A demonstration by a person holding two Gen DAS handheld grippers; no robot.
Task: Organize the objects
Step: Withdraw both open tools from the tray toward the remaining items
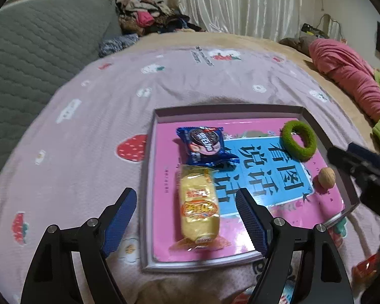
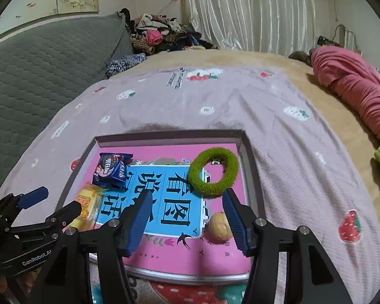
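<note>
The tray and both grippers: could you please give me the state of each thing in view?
Tray: flat on the bedspread, holding four items.
Cookie packet: sealed, lying flat.
Yellow cake packet: sealed, lying flat.
Green ring: lying flat.
Walnut: whole, uncracked.
Left gripper: open, empty.
Right gripper: open, empty.

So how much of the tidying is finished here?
Four things already lie in the tray: Oreo packet, yellow cake packet, green ring, walnut. Neither the left gripper nor the right gripper holds anything; both are open. A red item remains outside.
</note>
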